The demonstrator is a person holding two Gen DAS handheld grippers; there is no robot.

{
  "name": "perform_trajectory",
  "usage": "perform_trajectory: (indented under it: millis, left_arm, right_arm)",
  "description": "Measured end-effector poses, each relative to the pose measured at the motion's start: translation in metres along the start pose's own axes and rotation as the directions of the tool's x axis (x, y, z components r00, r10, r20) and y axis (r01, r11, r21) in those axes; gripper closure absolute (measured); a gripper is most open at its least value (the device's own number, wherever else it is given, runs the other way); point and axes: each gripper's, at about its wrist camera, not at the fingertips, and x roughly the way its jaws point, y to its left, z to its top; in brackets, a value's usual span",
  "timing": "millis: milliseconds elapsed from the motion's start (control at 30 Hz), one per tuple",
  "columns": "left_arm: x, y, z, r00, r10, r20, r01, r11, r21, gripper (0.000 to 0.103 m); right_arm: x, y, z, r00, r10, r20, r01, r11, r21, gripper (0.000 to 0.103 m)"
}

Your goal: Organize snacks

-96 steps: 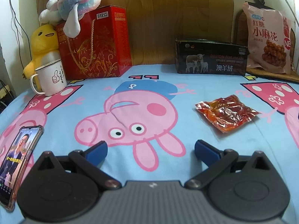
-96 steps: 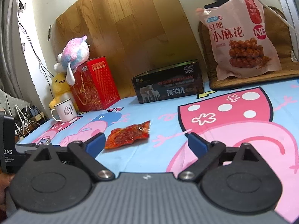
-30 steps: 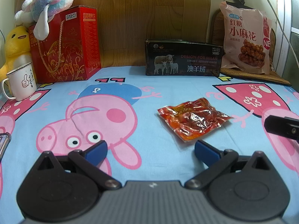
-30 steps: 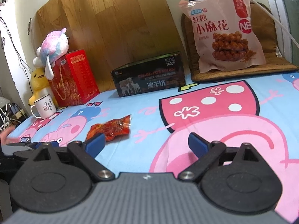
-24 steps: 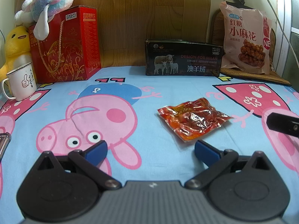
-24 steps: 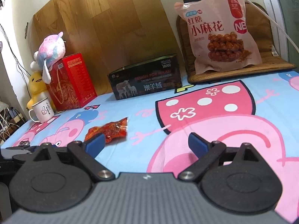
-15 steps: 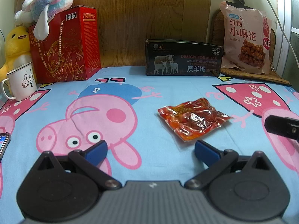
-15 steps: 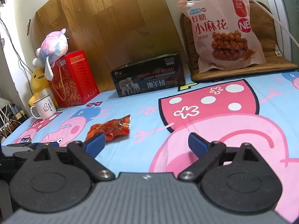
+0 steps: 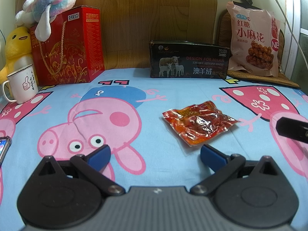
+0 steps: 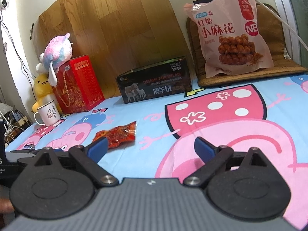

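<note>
Up close in the left wrist view, the left gripper [image 9: 155, 154] hovers with its blue fingers spread wide apart and empty above the cartoon-pig sheet [image 9: 57, 173]. The red snack packet [image 9: 199, 122] lies flat just ahead of the right-hand finger, not touching it. A phone [image 9: 4, 148] is cut off at the left edge, and a dark object [image 9: 292, 130] pokes in at the right, too partial to identify.

From the right wrist view, the right gripper [image 10: 151, 149] is likewise wide apart and empty. The packet [image 10: 120, 135] lies beyond its left finger, which covers one corner. The big pink snack bag [image 10: 233, 32] leans upright at the back.
</note>
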Motion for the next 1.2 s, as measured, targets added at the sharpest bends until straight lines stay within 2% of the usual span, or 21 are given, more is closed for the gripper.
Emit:
perform_trajectory:
  millis: [900, 1200]
  left_arm:
    - [-0.0022, -0.003, -0.0006, 1.0, 0.01, -0.001, -0.01, 1.0, -0.005, 0.0]
    - [-0.0095, 0.0026, -0.0018, 0.999, -0.028, -0.032, 0.028, 1.0, -0.001, 0.0]
  right_arm:
    - [0.002, -0.0001, 0.0008, 1.0, 0.006, -0.011, -0.007, 1.0, -0.005, 0.005]
    - [0.0022, -0.0004, 0.0012, 1.0, 0.013, -0.011, -0.013, 1.0, -0.003, 0.005]
